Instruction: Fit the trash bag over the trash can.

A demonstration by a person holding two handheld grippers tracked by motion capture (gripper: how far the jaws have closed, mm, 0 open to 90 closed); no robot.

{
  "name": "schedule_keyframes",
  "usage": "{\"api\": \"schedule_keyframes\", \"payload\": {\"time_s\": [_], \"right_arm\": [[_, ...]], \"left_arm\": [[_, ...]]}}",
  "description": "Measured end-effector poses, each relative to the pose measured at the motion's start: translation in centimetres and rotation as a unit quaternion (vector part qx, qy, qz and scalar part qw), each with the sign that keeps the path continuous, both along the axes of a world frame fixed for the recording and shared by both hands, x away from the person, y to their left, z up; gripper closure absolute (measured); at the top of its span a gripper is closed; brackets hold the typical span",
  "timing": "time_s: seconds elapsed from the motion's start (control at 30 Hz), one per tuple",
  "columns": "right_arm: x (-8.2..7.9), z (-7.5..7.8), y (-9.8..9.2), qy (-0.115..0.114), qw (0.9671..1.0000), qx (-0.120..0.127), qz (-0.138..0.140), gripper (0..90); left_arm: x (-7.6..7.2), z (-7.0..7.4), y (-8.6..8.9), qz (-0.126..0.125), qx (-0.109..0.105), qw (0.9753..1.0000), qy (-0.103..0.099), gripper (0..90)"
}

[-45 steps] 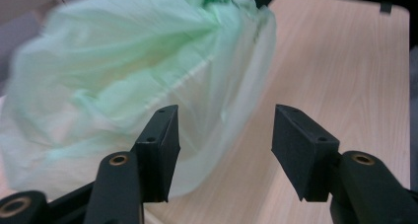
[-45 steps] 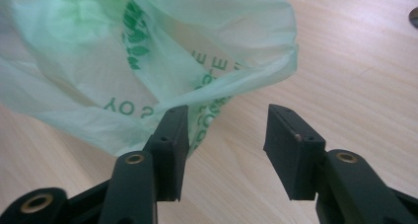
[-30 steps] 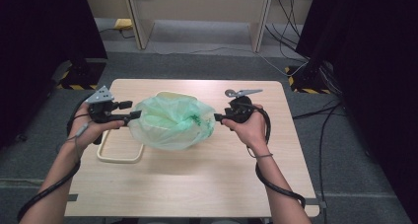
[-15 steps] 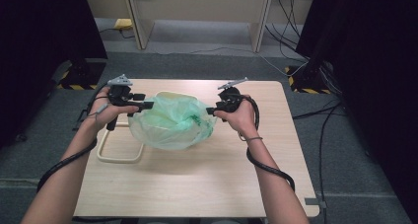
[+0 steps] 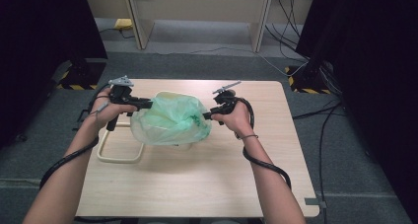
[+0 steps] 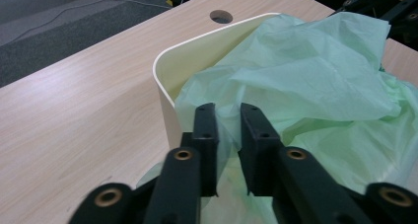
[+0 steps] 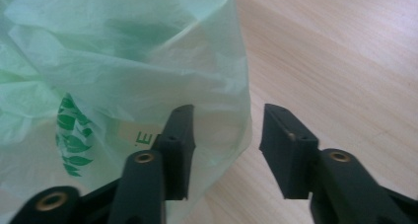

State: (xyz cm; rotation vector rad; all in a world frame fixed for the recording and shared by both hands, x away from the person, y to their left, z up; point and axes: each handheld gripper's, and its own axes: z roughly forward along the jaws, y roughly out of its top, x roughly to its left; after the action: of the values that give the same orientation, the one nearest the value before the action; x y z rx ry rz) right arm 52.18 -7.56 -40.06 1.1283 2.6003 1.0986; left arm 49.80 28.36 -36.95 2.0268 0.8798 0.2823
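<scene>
Right now the green plastic bag [image 5: 171, 119] sits draped over and inside the cream bin [image 6: 197, 54], which stands on the wooden table [image 5: 197, 184] a little toward its far edge; the bin's rim shows past the bag on the far side, and in the left gripper view one rounded corner of it stands bare while the bag fills the rest. A dark green leaf print [image 7: 74, 135] marks the bag on the side facing your right hand. Your left gripper [image 6: 227, 130] is at the bag's left edge with its jaws nearly closed on a fold of the film, pinching the bag. Your right gripper [image 7: 224, 145] is at the bag's right edge with its jaws spread wide, the bag's edge lying between them against the left jaw, not clamped. A cream rectangular frame [image 5: 118, 150] lies flat on the table just beside the bin, toward you on the left.
</scene>
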Motion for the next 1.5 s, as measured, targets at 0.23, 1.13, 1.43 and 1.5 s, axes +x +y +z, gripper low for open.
{"api": "schedule_keyframes", "payload": {"time_s": [0.23,1.13,1.43,1.5], "right_arm": [[-0.1,0.1,0.8,-0.024,0.9997,0.006,0.002,85.7],[1.6,1.2,1.0,-0.079,0.9923,0.030,-0.090,79.1],[1.4,2.7,1.5,-0.091,0.9917,0.057,-0.071,55.0],[1.2,2.8,1.5,-0.082,0.9922,0.071,-0.062,52.4]], "left_arm": [[-0.1,0.3,-0.1,-0.002,-0.002,0.9998,-0.019,88.7],[2.0,-1.6,0.3,0.114,-0.021,0.9924,-0.041,88.7],[2.0,-1.9,0.0,0.118,-0.017,0.9919,-0.043,87.8],[2.0,-1.8,0.0,0.116,-0.017,0.9921,-0.044,87.5]]}}
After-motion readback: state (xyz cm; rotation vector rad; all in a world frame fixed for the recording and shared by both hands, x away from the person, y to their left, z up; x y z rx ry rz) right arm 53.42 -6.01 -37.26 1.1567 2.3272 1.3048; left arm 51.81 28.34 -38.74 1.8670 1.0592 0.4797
